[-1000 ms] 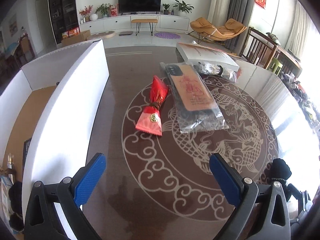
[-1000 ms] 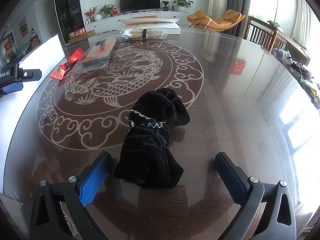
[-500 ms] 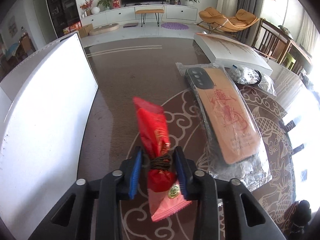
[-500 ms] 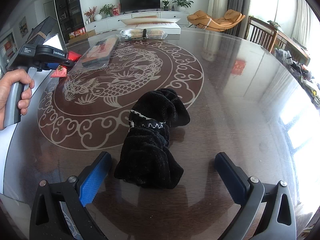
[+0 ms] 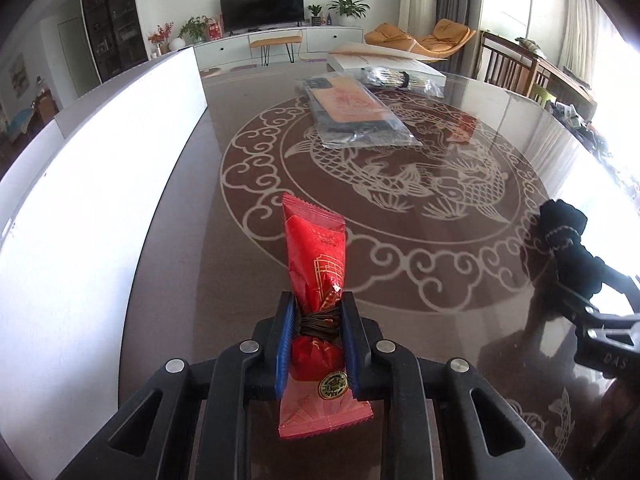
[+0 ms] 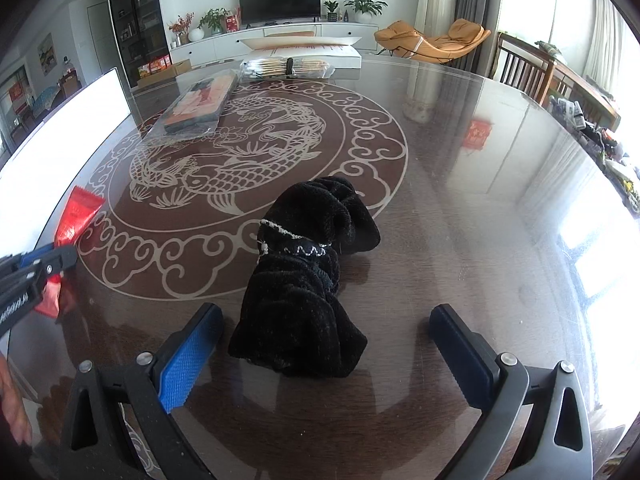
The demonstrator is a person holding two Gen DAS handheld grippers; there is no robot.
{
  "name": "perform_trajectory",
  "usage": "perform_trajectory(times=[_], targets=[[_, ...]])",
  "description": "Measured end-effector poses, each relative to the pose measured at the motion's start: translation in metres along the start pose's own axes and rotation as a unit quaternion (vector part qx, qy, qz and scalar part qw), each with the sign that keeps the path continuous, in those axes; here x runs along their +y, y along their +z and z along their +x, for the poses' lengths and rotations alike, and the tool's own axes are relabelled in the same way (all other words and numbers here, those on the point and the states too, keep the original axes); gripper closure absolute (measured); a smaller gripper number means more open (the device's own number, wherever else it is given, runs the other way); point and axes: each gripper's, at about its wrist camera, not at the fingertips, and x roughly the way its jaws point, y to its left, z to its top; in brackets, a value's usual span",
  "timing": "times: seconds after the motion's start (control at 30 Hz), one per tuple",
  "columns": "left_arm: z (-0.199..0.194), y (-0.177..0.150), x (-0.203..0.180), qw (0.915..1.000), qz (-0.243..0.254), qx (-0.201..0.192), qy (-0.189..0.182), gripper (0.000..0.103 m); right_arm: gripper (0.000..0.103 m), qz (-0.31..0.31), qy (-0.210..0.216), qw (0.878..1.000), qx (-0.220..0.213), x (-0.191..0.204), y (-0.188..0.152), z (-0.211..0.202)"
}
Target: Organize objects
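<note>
My left gripper (image 5: 318, 308) is shut on a red foil packet (image 5: 316, 256) at its tied waist and holds it above the table, beside the white box wall (image 5: 92, 184). The packet also shows at the left edge of the right wrist view (image 6: 76, 214). My right gripper (image 6: 326, 326) is open, its fingers on either side of the near end of a black fuzzy cloth bundle (image 6: 308, 272) that lies on the table. The bundle also shows in the left wrist view (image 5: 568, 244).
A bagged flat orange pack (image 5: 352, 112) lies at the far side of the glass table (image 5: 400, 216). A bagged dark bundle (image 6: 286, 67) and a white flat box (image 6: 304, 46) lie behind it. Chairs stand at the right.
My left gripper closed on the red packet, lifted it and carried it back toward the near side of the table. My right gripper and the black cloth stayed still.
</note>
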Motion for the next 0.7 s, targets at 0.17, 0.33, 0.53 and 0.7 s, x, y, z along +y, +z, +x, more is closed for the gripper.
perform_trajectory(times=[0.17,0.33,0.53,0.7], targets=[[-0.007,-0.011,-0.013,0.9991,0.034,-0.021,0.016,0.063,0.000,0.000,0.000,1.000,0.000,0.000,0.000,0.000],[0.000,-0.006,-0.005,0.9983,0.035,-0.017,0.043,0.011,0.000,0.005,0.000,1.000,-0.001,0.000,0.001,0.001],[0.013,-0.002,0.016,0.9996,-0.023,0.015,0.001,0.000,0.000,0.003,-0.002,1.000,0.000,0.001,0.001,0.002],[0.013,-0.005,0.013,0.9997,-0.022,0.015,0.005,0.000,0.000,0.003,-0.002,1.000,0.000,0.001,0.001,0.002]])
